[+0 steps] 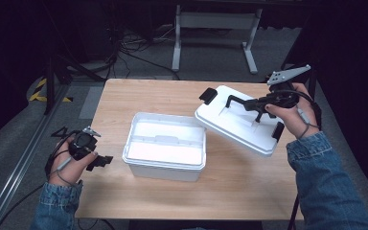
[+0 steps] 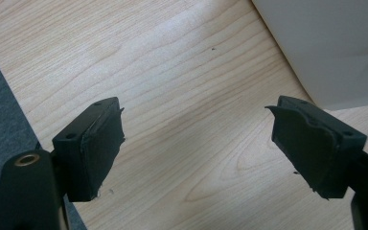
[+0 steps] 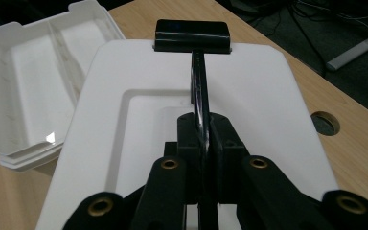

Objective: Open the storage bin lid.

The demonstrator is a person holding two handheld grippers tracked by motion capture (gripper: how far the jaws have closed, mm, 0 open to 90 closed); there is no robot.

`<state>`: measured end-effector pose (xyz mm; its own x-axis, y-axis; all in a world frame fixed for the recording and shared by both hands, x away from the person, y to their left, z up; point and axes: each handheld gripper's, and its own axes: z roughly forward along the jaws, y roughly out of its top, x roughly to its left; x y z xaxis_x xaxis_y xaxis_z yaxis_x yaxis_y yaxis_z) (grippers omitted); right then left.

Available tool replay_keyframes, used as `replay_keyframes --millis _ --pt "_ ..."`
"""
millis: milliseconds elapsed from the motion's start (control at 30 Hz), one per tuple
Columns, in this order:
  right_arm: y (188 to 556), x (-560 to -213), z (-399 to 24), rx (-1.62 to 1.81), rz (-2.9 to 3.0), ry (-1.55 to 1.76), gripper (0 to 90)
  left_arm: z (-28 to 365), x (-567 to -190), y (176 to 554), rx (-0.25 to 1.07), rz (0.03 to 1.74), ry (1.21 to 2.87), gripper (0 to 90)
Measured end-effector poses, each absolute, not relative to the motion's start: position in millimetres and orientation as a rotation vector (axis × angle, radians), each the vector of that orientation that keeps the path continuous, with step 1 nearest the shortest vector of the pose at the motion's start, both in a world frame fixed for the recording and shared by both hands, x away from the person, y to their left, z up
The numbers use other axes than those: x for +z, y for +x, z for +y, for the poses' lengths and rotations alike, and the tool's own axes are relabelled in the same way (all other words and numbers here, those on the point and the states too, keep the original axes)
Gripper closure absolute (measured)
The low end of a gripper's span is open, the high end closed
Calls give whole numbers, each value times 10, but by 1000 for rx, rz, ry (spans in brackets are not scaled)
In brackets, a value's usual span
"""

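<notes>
A white plastic box point(image 1: 165, 143) stands uncovered in the middle of the wooden table point(image 1: 230, 191); its inner tray point(image 3: 33, 91) shows in the right gripper view. The white lid point(image 1: 237, 122) hangs tilted in the air to the box's right, one corner over the box's rim. My right gripper point(image 1: 261, 104) is shut on the lid's black carry handle point(image 3: 200, 96), and a black latch point(image 3: 191, 34) sits on the lid's far edge. My left gripper point(image 2: 196, 148) is open just above the bare tabletop, left of the box, nothing between its pads.
A round cable hole point(image 3: 325, 123) pierces the table beyond the lid. Behind the table stands a grey desk frame point(image 1: 215, 28) with loose cables on the floor. A metal rail point(image 1: 24, 158) runs along the floor at the left.
</notes>
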<state>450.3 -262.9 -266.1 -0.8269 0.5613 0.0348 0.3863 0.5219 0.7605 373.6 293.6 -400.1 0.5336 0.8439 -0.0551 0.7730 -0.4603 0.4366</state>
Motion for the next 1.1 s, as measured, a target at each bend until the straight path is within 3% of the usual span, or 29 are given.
replay_keyframes --millis 267,1100 --pt "4592 -3051 -2730 1145 2491 912 850 2936 -4008 3742 234 1321 2372 188" --pt "4731 -3744 -3088 1040 2464 1113 850 2921 -4043 3752 218 1328 2383 187"
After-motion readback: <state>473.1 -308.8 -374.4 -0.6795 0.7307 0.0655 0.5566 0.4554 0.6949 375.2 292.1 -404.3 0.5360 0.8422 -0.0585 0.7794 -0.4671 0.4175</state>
